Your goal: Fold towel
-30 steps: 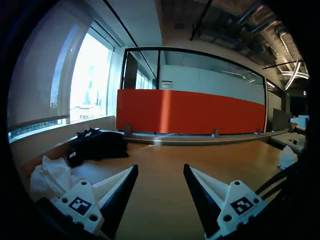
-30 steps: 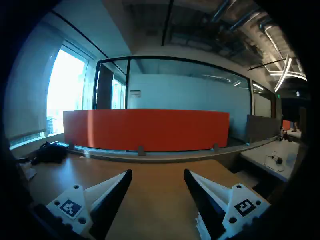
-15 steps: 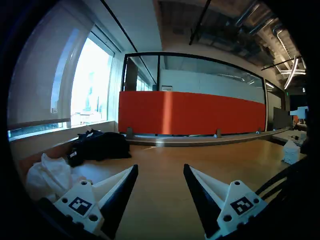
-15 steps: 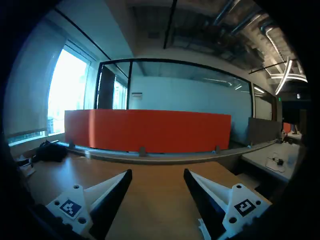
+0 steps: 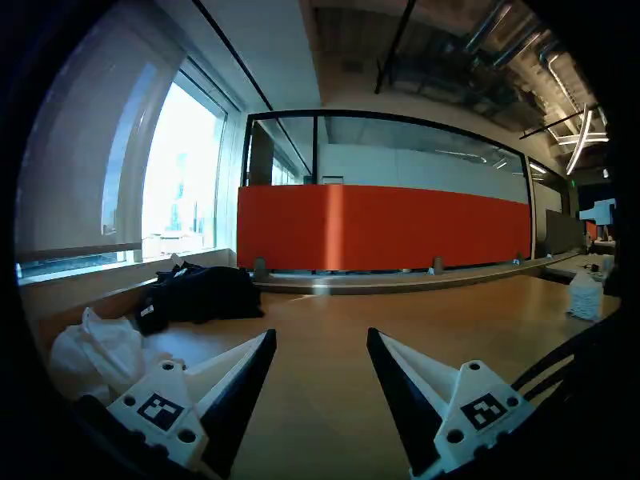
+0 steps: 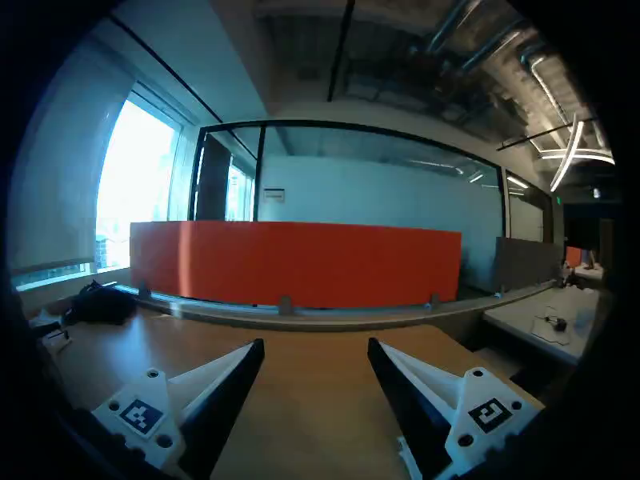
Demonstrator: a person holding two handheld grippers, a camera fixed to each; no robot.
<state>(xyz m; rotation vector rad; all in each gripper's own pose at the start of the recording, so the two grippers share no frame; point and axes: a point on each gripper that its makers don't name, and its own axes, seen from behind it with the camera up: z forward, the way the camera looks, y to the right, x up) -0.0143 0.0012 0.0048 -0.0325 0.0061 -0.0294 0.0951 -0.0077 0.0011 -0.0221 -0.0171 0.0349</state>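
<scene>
My left gripper (image 5: pixel 320 332) hovers open above a wooden table (image 5: pixel 336 384), nothing between its fingers. A small white ribbed bundle (image 5: pixel 586 296), perhaps folded cloth, stands on the table at the far right of the left gripper view; I cannot tell whether it is the towel. The right gripper (image 6: pixel 315 342) is open too, over the same wooden table (image 6: pixel 312 400), with only bare wood between its fingers.
A black bag or garment (image 5: pixel 200 292) and a crumpled white plastic bag (image 5: pixel 96 356) lie at the left by the window. An orange partition (image 5: pixel 384 228) closes the table's far edge. To the right stands a white desk (image 6: pixel 552 316) with a cable.
Both grippers stay open with only a small drift of the views. In the left gripper view the white bundle at the right has shifted up and outward.
</scene>
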